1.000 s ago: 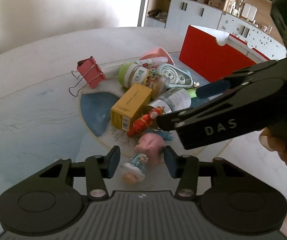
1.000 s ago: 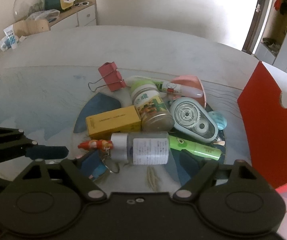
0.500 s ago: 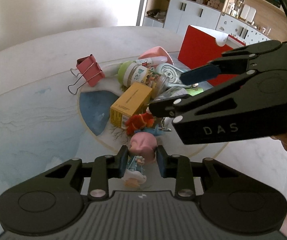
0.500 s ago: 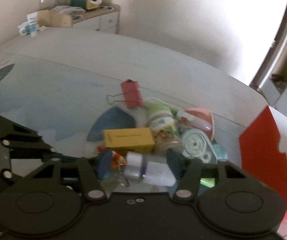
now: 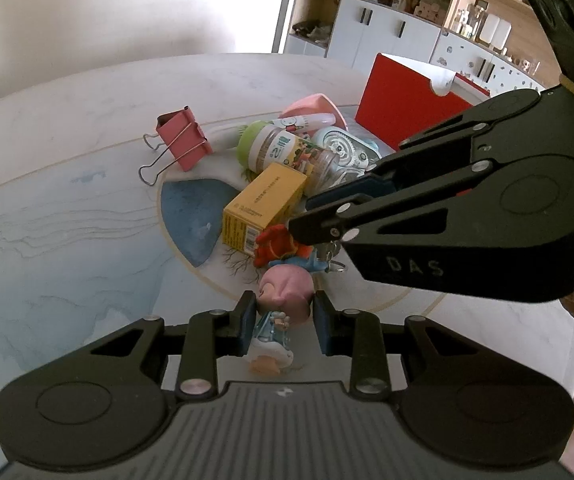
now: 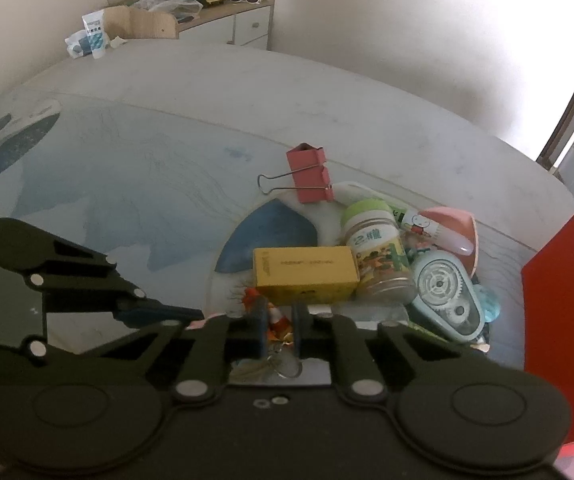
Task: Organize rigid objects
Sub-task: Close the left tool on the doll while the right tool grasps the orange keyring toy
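Observation:
A small doll with pink hair [image 5: 285,294] lies on the round table, and my left gripper [image 5: 285,320] is shut on it, one pad on each side of its head. Just beyond it lies an orange-red keychain figure [image 5: 275,244]. My right gripper [image 6: 280,328] is shut on this figure [image 6: 277,318], whose key ring [image 6: 287,366] hangs below the fingers. In the left wrist view the right gripper [image 5: 299,228] reaches in from the right. The left gripper's fingertip [image 6: 167,314] shows at the left of the right wrist view.
Behind the figure is a pile: a yellow box [image 6: 305,270], a green-lidded jar [image 6: 379,256], a teal tape dispenser [image 6: 443,296], a pink bowl [image 6: 457,224] and a pink binder clip [image 6: 311,180]. A red box [image 6: 559,320] stands at the right. A cabinet [image 6: 223,20] stands beyond the table.
My right gripper has closed from wide open onto the keychain figure and rolled a little. My left gripper's fingers have closed onto the doll's head.

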`<action>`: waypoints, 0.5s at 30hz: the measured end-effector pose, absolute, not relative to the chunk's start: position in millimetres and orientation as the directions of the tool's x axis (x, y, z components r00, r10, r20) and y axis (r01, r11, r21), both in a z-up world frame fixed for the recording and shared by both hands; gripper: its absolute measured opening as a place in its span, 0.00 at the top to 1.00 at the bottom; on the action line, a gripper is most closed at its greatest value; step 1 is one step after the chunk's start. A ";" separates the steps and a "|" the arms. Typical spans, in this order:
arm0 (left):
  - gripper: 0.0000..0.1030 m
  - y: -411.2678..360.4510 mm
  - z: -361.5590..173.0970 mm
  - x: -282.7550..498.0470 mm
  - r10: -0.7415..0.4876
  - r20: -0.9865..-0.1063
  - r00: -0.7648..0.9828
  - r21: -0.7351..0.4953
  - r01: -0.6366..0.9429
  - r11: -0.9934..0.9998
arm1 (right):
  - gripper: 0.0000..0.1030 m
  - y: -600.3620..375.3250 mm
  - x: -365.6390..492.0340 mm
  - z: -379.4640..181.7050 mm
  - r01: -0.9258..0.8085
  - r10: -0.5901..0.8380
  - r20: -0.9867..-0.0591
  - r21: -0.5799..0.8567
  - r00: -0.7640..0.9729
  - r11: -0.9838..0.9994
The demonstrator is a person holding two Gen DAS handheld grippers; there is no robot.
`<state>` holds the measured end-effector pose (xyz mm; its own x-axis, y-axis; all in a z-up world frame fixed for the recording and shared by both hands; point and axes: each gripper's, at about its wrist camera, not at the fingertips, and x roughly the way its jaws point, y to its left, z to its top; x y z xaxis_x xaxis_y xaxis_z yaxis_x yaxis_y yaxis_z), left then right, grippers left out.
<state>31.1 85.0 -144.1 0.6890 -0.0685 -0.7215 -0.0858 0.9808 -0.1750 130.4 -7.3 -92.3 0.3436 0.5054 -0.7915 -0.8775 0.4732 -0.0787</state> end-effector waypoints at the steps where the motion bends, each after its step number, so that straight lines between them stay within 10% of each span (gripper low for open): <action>1: 0.71 85.1 -144.1 31.4 -0.068 -0.722 0.689 -0.175 -0.086 0.981 | 0.90 -9.1 130.3 -92.1 -0.877 0.510 -0.788 -0.077 0.345 0.474; 15: 0.72 82.2 -120.7 23.7 -0.097 -0.707 0.700 -0.204 -0.071 0.976 | 0.90 -46.1 133.9 -50.5 -0.827 0.588 -0.718 0.029 0.373 0.561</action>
<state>23.7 82.2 -120.7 0.7001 -0.0971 -0.7074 -0.0709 0.9764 -0.2041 133.9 -46.1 -50.5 0.3731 0.5875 -0.7181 -0.8272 0.5611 0.0292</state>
